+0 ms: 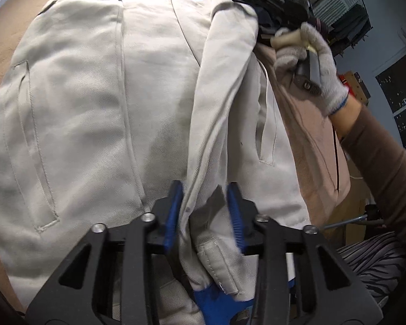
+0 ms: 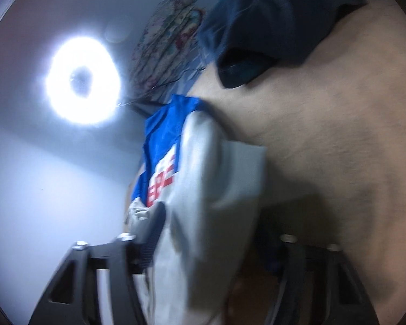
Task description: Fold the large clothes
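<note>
From the left wrist camera, a pale grey jacket (image 1: 94, 108) with a blue yoke and red lettering lies spread across a tan bed cover (image 1: 311, 124). Seams and welt pockets run down its panels. The left gripper (image 1: 205, 211) has its blue pads on either side of a folded sleeve cuff at the jacket's near hem, clenched on that cloth. Beyond the jacket's far right edge, a gloved right hand (image 1: 316, 62) grips a handle.

From the right wrist camera, blurred, the jacket's grey cloth fills the right gripper (image 2: 203, 243); whether it is clenched I cannot tell. A dark blue garment (image 2: 270, 27) lies beyond the jacket, under a ring light (image 2: 82, 81).
</note>
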The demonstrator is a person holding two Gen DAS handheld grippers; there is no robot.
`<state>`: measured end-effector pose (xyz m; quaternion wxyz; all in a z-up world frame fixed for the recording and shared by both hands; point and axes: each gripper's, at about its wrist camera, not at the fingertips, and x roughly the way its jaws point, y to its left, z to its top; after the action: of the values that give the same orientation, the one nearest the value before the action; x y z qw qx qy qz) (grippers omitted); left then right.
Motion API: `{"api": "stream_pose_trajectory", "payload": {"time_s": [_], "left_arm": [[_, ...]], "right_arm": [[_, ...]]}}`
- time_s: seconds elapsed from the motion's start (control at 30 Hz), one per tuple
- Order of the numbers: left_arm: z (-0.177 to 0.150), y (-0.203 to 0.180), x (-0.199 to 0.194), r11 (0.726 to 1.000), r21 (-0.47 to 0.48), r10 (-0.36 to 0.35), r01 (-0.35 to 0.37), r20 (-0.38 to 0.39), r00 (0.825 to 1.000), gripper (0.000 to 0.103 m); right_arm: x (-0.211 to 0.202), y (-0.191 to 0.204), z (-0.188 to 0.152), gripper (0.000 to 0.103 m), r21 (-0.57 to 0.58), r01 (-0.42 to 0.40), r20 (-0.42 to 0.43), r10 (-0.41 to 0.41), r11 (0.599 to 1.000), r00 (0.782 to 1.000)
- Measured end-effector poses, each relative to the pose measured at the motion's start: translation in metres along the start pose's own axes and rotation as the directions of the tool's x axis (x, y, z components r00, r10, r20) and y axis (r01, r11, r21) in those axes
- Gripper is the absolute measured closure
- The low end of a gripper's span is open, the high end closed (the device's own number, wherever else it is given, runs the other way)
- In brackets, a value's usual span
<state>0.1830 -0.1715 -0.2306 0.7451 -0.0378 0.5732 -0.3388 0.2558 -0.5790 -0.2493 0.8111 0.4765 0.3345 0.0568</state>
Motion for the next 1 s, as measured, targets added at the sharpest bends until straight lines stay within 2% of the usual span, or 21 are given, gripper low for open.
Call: {"api": "stream_pose_trajectory", "payload": {"time_s": [0.03, 0.07, 0.13, 0.2, 0.33, 0.43, 0.57, 0.7, 0.77, 0.8, 0.83, 0.87, 0.93, 0.97, 1.0], "left_arm": [[-0.001, -0.001, 0.0, 1.0, 0.009, 0.013, -0.013, 0.003, 1.0, 0.081], [-0.002, -0.002, 0.0, 1.0, 0.014, 0.019, -0.019, 0.005, 1.0, 0.085], [-0.004, -0.002, -0.002, 1.0, 0.013, 0.011, -0.011, 0.005, 1.0, 0.094], [-0.005, -0.003, -0.005, 1.0, 0.014, -0.001, 0.001, 0.009, 1.0, 0.095], [-0.011, -0.01, -0.01, 1.0, 0.025, -0.015, 0.015, 0.02, 1.0, 0.097], [-0.017, -0.011, -0.013, 0.999, 0.028, -0.026, 0.025, 0.02, 0.999, 0.098], [-0.02, -0.005, -0.013, 0.999, 0.009, -0.033, 0.033, 0.011, 0.999, 0.098], [-0.02, 0.003, -0.01, 1.0, -0.015, -0.027, 0.027, -0.005, 1.0, 0.098], [-0.019, 0.007, -0.008, 0.999, -0.022, -0.037, 0.036, -0.016, 0.999, 0.098], [-0.019, 0.006, -0.008, 0.999, -0.022, -0.038, 0.037, -0.018, 0.999, 0.098], [-0.019, 0.005, -0.008, 0.999, -0.023, -0.038, 0.037, -0.018, 0.999, 0.098], [-0.019, 0.006, -0.009, 0.999, -0.023, -0.039, 0.039, -0.019, 0.999, 0.098], [-0.019, 0.005, -0.01, 0.999, -0.024, -0.041, 0.041, -0.019, 0.999, 0.098], [-0.019, 0.004, -0.01, 0.999, -0.024, -0.042, 0.041, -0.019, 0.999, 0.098], [-0.019, 0.004, -0.01, 0.999, -0.023, -0.043, 0.042, -0.018, 0.999, 0.098]], "right_arm": [[0.002, 0.007, 0.001, 0.069, -0.016, 0.004, -0.011, -0.004, 1.0, 1.0], [0.003, 0.016, 0.002, 0.072, -0.043, 0.035, -0.014, -0.036, 0.998, 0.999], [0.001, 0.035, 0.002, 0.09, -0.106, 0.089, -0.012, -0.091, 0.99, 0.996], [0.001, 0.059, 0.0, 0.096, -0.167, 0.141, -0.004, -0.144, 0.976, 0.99], [0.013, 0.112, -0.007, 0.1, -0.302, 0.222, 0.003, -0.232, 0.927, 0.973], [0.031, 0.146, -0.015, 0.101, -0.388, 0.262, -0.009, -0.288, 0.884, 0.958], [0.071, 0.18, -0.032, 0.101, -0.505, 0.322, -0.022, -0.385, 0.801, 0.923], [0.125, 0.194, -0.054, 0.101, -0.594, 0.382, -0.035, -0.498, 0.708, 0.867], [0.15, 0.192, -0.064, 0.094, -0.632, 0.4, -0.046, -0.547, 0.664, 0.836], [0.157, 0.189, -0.067, 0.079, -0.642, 0.387, -0.068, -0.552, 0.662, 0.831], [0.163, 0.187, -0.069, 0.066, -0.643, 0.36, -0.11, -0.547, 0.676, 0.83], [0.164, 0.185, -0.068, 0.066, -0.617, 0.303, -0.166, -0.497, 0.726, 0.851], [0.146, 0.189, -0.061, 0.066, -0.55, 0.194, -0.204, -0.357, 0.812, 0.912], [0.132, 0.192, -0.056, 0.066, -0.522, 0.141, -0.204, -0.284, 0.841, 0.937], [0.12, 0.193, -0.053, 0.068, -0.503, 0.112, -0.192, -0.237, 0.857, 0.952]]}}
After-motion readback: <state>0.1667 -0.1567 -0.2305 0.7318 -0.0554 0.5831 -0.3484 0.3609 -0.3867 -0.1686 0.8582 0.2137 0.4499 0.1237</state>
